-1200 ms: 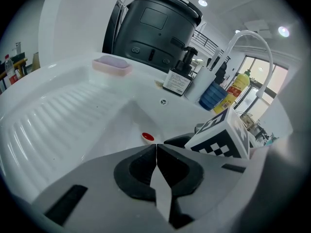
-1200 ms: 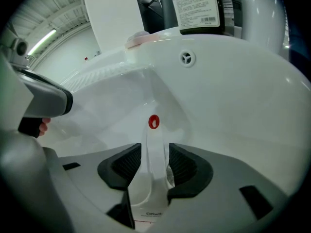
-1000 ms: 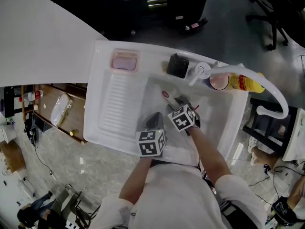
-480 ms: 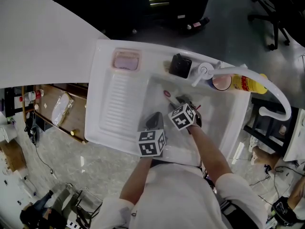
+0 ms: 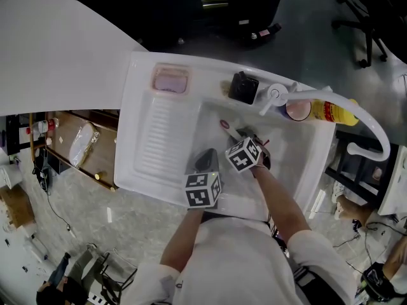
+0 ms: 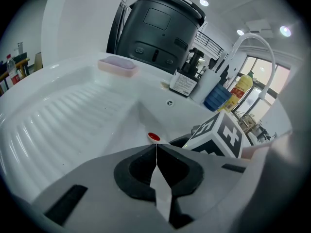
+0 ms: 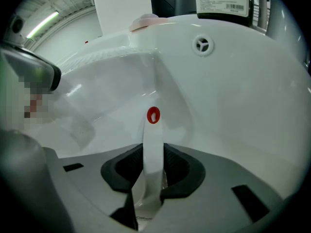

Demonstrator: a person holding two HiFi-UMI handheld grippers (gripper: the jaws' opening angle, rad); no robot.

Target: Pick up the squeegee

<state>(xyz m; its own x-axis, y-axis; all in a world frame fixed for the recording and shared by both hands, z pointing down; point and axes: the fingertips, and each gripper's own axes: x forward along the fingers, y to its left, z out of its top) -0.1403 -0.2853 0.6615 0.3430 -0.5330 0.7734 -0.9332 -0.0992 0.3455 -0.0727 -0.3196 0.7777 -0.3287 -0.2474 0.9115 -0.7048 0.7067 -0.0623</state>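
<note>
A white sink (image 5: pixel 156 146) with a ribbed drainboard fills the surface, and both grippers reach into its basin. The left gripper (image 6: pixel 156 152) hangs with its jaws together, empty. The right gripper (image 7: pixel 153 168) has just been closing, and its pads now clamp the squeegee's (image 7: pixel 153 141) white handle, whose red-ringed end points up the basin wall.

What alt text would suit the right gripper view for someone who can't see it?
The right claw, whose jaws have just been closing, pinches the white squeegee handle, with a red-ringed hole at its far end. Behind it curves the white sink basin with its overflow hole.
</note>
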